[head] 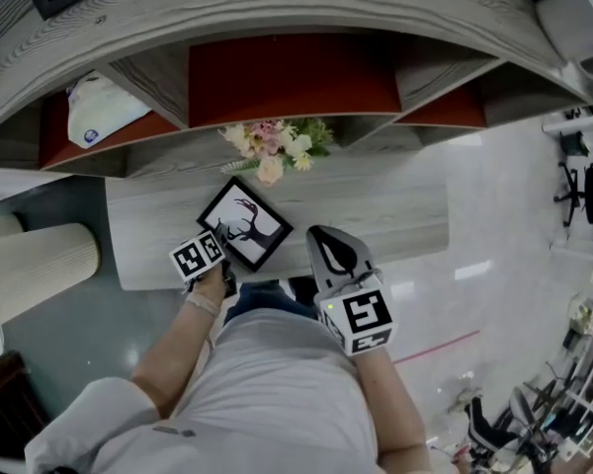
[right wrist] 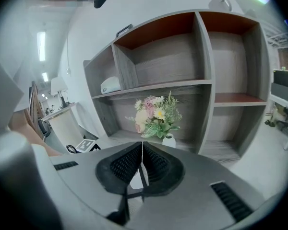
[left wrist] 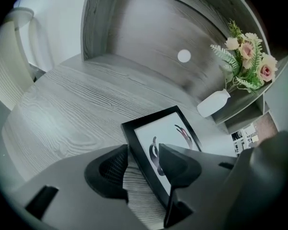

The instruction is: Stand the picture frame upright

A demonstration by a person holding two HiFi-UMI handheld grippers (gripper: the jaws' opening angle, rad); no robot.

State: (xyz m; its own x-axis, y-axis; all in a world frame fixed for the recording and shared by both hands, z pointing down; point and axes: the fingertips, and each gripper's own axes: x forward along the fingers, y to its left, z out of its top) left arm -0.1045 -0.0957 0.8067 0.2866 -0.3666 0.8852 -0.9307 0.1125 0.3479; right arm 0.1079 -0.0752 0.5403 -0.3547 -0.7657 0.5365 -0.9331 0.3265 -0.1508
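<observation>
A black picture frame with a dark deer print lies flat on the grey wooden table, near its front edge. In the left gripper view the frame has its near corner between my jaws. My left gripper is open around that corner: one pad is beside the frame's outer edge and the other is over the print, with wood grain showing in the gap. My right gripper is shut on nothing and hovers over the table's front edge, to the right of the frame.
A white vase of pink and cream flowers stands just behind the frame. A grey shelf unit with red-backed compartments rises behind the table. A ribbed cream cylinder stands at the table's left.
</observation>
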